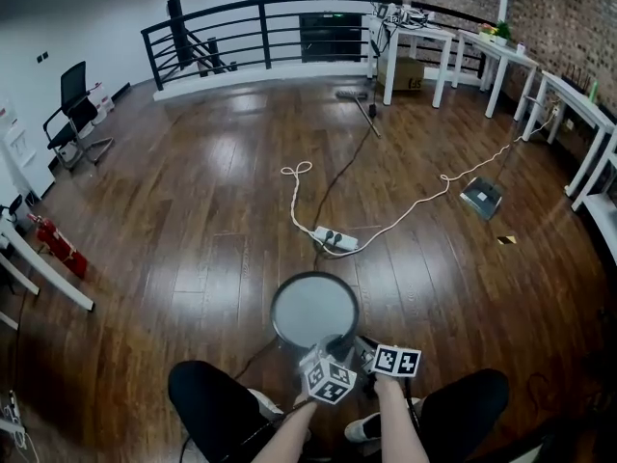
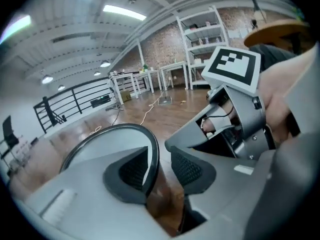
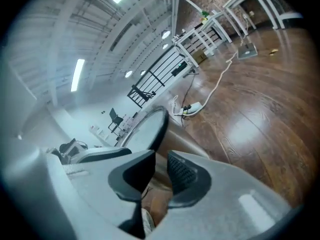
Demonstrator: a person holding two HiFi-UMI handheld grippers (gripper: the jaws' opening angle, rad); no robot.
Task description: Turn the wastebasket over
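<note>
The wastebasket [image 1: 314, 307] stands on the wood floor between the person's knees, a pale round face with a dark rim turned up. Both grippers sit at its near edge. My left gripper [image 1: 334, 348] straddles the rim [image 2: 150, 154]: the rim lies against the left pad and a gap shows before the right pad, so it is open. My right gripper [image 1: 360, 345] is also astride the basket's translucent wall [image 3: 156, 184], with its pads [image 3: 182, 174] slightly parted and not pressing. In the right gripper view the rim [image 3: 159, 125] runs off behind the left jaw.
A white power strip [image 1: 335, 238] with a looping cable [image 1: 297, 177] lies just beyond the basket. A flat grey device [image 1: 481, 197] sits on the floor at the right. White tables [image 1: 569, 104] line the right wall, a black railing [image 1: 260, 27] the back. A chair [image 1: 73, 104] and a red extinguisher [image 1: 60, 244] are at the left.
</note>
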